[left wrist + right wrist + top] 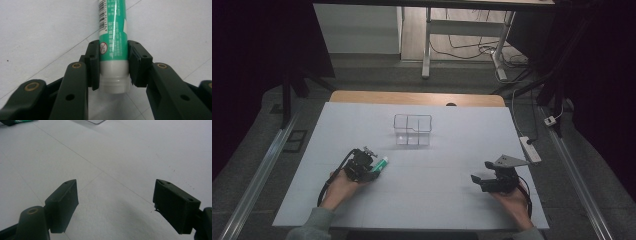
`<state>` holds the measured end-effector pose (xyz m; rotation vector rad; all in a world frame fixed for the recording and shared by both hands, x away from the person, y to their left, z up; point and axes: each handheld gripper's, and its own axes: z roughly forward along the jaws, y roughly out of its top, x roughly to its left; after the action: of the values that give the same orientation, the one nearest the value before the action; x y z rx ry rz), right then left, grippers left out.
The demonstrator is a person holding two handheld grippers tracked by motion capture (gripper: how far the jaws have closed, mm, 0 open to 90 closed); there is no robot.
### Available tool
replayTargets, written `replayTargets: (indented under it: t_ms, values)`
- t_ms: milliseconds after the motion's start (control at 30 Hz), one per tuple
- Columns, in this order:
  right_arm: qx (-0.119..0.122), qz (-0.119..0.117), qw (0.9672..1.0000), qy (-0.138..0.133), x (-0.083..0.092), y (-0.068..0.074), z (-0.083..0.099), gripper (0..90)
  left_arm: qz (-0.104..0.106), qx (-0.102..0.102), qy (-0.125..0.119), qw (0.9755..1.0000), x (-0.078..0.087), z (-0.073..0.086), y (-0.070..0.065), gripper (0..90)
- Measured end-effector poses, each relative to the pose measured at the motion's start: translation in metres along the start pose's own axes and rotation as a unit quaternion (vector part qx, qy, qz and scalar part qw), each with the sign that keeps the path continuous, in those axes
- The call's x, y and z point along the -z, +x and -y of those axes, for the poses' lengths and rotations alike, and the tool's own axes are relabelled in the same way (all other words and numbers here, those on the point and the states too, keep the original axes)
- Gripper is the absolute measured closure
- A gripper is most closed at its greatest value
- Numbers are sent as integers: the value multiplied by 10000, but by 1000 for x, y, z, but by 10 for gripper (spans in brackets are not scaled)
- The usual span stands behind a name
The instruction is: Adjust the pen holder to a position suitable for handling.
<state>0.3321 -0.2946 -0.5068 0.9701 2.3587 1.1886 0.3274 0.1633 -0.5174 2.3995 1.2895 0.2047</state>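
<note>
I see a pale grey tabletop scored with thin lines, with a wooden edge at its far side; beyond it lies a dim room with desk legs, loose cables and a power strip on the floor. A clear divided box stands mid-table, well apart from both hands. My left gripper has its jaws clamped on the green-and-white tube, just above its white cap. The tube lies near-left of the box. My right gripper rests with its jaws spread wide, holding nothing.
</note>
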Motion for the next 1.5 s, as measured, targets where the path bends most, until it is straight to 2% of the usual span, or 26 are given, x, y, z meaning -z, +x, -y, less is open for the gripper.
replayTargets:
  t_ms: [267,367,400,600,767,967,1267,1433,1467,1500]
  values:
    - [1,5,10000,5,0,0,0,199,85,-111,-66,9999,1,1,2,647]
    - [-3,7,10000,-17,1,0,0,200,206,-133,-191,9995,4,2,4,647]
    - [-9,1,10000,-39,1,0,0,200,370,-146,-273,9988,7,2,4,647]
    - [-5,-23,10000,-81,1,0,0,200,493,-198,-469,9975,12,3,5,647]
    - [2,-30,9999,-96,1,0,0,202,816,-310,-759,9933,20,4,7,647]
    - [23,-48,9999,-95,1,1,0,203,919,-347,-961,9905,28,6,10,647]
    - [47,-25,9999,-93,0,1,-1,206,975,-414,-1099,9883,31,6,11,646]
    - [39,8,9999,-168,1,1,-2,210,1093,-556,-1244,9846,35,0,12,647]
    - [13,-1,9998,-183,1,1,-3,211,1127,-648,-1301,9829,38,-2,13,647]
    - [-23,-24,9998,-218,1,1,-3,211,1178,-653,-1335,9819,39,-2,13,647]
